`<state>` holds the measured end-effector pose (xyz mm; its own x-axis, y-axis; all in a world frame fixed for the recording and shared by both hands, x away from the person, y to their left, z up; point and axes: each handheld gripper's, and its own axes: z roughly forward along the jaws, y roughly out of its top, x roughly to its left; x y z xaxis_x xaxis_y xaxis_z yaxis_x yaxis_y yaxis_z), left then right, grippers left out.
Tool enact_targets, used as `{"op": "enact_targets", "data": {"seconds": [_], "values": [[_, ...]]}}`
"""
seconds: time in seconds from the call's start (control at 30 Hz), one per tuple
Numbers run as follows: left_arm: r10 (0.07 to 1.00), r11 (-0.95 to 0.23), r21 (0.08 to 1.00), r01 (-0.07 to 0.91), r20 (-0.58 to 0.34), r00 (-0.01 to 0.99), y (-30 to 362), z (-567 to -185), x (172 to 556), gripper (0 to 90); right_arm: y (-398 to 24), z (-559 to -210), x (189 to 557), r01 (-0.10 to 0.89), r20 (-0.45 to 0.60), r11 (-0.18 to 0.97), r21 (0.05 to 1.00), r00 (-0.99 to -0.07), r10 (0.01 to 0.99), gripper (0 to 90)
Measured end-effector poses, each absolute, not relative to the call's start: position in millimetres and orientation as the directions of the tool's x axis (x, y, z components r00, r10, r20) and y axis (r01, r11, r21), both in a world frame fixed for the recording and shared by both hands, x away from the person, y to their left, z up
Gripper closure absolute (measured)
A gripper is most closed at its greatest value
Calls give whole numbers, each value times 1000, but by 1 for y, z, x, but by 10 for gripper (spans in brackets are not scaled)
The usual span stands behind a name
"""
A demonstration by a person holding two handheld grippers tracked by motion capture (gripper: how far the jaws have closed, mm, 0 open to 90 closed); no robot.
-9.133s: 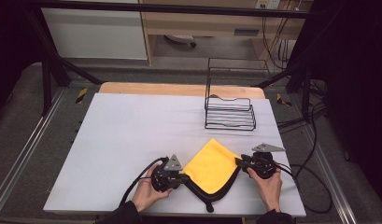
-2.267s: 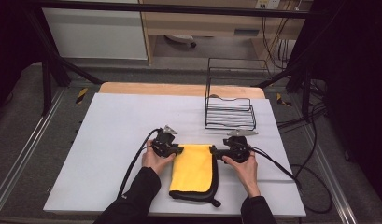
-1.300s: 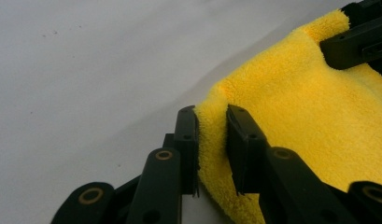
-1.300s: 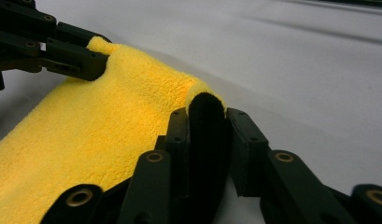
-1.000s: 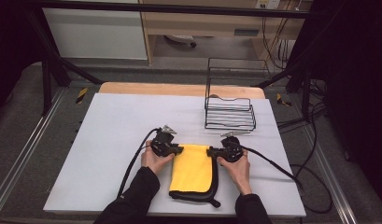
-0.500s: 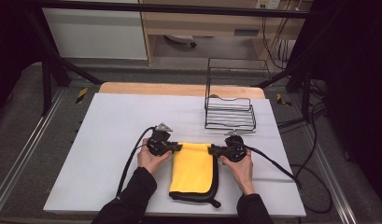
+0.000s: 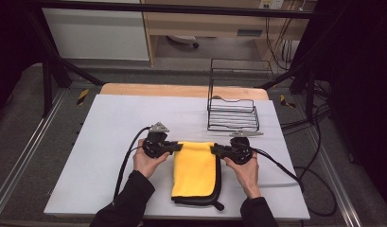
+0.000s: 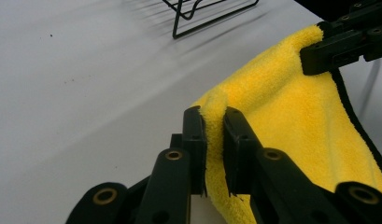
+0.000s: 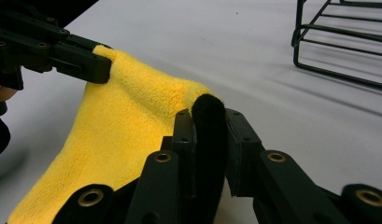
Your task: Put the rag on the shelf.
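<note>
Your left gripper (image 7: pixel 178 147) is clamped on the far left corner of the yellow cloth (image 7: pixel 195 166), and your right gripper (image 7: pixel 215 151) is pinching the far right corner, where the black edging (image 9: pixel 208 108) bunches up between its jaws (you can see that best in the right gripper view). The left jaws have just been closing, with the yellow fabric squeezed between them. The cloth sits folded at the near middle of the white table (image 7: pixel 110 118), its far edge lifted and stretched between your two grippers. The black wire rack (image 7: pixel 233 113) stands further back on the right, well apart from it.
</note>
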<state>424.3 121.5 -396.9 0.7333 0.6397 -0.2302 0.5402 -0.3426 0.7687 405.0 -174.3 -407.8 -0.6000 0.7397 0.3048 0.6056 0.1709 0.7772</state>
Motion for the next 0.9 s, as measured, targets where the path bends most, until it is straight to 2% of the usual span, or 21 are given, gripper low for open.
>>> {"op": "enact_targets", "data": {"seconds": [0.9], "values": [[622,-305,848,433,-166,765,123,-349,403,808,-180,-360,384,473,233,134,871,-637,735,766]]}}
